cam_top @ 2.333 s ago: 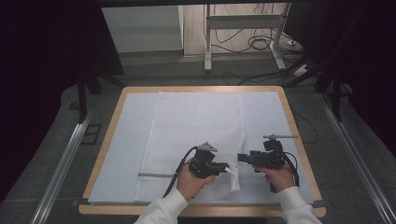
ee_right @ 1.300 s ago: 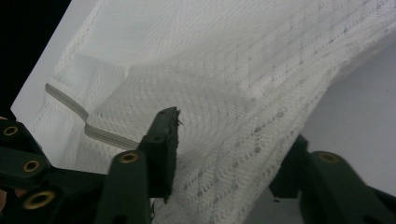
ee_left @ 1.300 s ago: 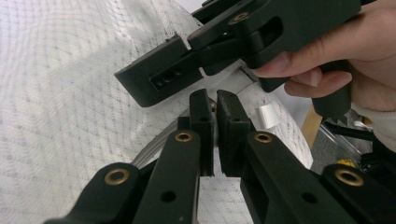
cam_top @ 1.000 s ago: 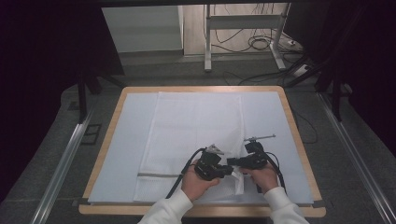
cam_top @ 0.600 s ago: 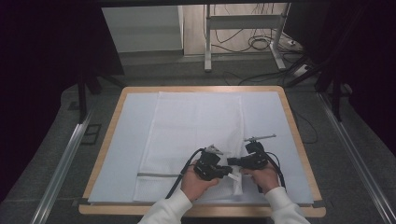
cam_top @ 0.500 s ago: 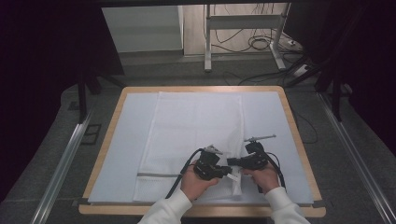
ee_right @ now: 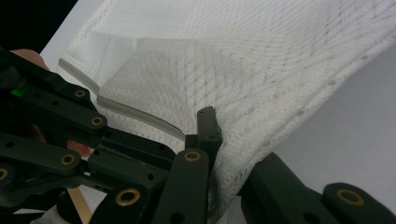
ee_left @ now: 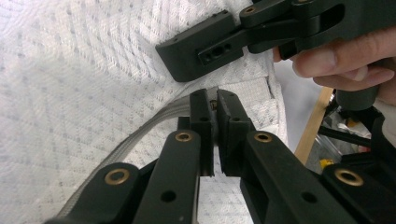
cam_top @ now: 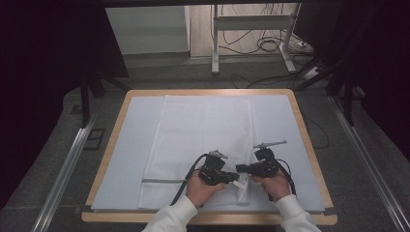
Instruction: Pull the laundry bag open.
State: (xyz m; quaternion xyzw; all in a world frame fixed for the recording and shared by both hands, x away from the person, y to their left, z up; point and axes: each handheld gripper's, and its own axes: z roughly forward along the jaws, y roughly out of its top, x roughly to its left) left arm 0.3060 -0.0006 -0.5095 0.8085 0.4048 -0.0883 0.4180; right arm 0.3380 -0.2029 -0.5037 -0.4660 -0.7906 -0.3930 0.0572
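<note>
towels: 1 | grippers: 2 – left gripper, right gripper | tables: 1

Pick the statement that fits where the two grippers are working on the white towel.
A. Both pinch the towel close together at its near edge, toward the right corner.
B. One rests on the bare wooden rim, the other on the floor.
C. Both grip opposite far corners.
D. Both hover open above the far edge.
A: the left gripper and right gripper meet at the near right part of the towel, each closed on its fabric in its own view.
</note>
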